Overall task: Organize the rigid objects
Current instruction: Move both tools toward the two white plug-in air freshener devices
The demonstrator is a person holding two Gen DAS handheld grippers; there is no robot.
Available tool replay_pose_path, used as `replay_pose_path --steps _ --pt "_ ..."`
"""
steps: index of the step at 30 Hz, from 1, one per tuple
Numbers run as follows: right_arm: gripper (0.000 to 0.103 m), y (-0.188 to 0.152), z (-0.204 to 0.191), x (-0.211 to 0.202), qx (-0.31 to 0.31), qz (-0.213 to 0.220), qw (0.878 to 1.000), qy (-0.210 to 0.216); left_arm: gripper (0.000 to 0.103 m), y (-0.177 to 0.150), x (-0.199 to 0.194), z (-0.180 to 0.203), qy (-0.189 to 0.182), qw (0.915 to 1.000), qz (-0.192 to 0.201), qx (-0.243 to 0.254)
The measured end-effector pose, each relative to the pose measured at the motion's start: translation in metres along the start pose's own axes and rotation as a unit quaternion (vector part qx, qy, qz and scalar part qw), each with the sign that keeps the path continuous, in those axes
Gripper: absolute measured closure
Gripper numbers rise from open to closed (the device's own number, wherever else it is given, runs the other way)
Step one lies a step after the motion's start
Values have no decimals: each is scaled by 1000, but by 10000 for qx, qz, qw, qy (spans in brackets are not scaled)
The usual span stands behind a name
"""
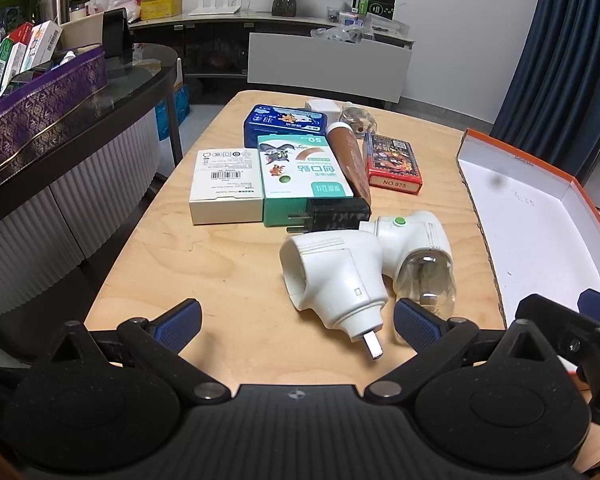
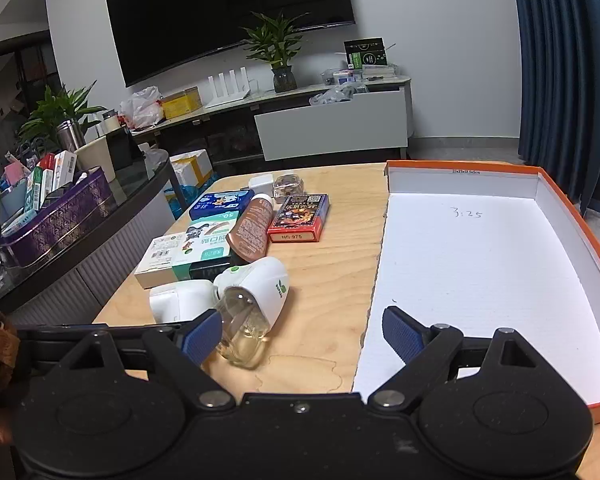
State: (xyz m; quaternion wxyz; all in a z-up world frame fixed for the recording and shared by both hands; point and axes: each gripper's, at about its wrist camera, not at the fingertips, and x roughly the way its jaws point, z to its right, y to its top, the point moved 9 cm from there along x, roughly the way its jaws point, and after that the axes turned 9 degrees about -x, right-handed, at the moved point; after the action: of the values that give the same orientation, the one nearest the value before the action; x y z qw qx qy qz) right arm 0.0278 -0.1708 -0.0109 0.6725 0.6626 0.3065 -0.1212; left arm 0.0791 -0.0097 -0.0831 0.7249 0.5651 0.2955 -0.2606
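Both jaws stand wide apart, holding nothing: the left hand-held gripper point(image 1: 298, 322) hovers over the pale wooden desk point(image 1: 220, 272), with the white plastic plug-in adapter point(image 1: 334, 276) lying between its blue pads; the right hand-held gripper point(image 2: 302, 334) hangs near the white orange-rimmed cardboard box lid point(image 2: 480, 272); the white plug-in diffuser with clear bottle point(image 2: 252, 300) lies touching the adapter; small boxes cluster farther off.

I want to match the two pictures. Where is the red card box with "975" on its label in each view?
Left wrist view: the red card box lies right of centre, upper half, just right of the brown tube.
Right wrist view: it lies at centre, again right of that tube.
Shared landmark: the orange-rimmed box lid, to the right in both.
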Motion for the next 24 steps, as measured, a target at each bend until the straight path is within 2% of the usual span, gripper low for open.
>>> replay_pose_path --steps 24 --pt "1 2 -8 2 -47 170 9998 72 0 4 1 -4 10 10000 20 -90"
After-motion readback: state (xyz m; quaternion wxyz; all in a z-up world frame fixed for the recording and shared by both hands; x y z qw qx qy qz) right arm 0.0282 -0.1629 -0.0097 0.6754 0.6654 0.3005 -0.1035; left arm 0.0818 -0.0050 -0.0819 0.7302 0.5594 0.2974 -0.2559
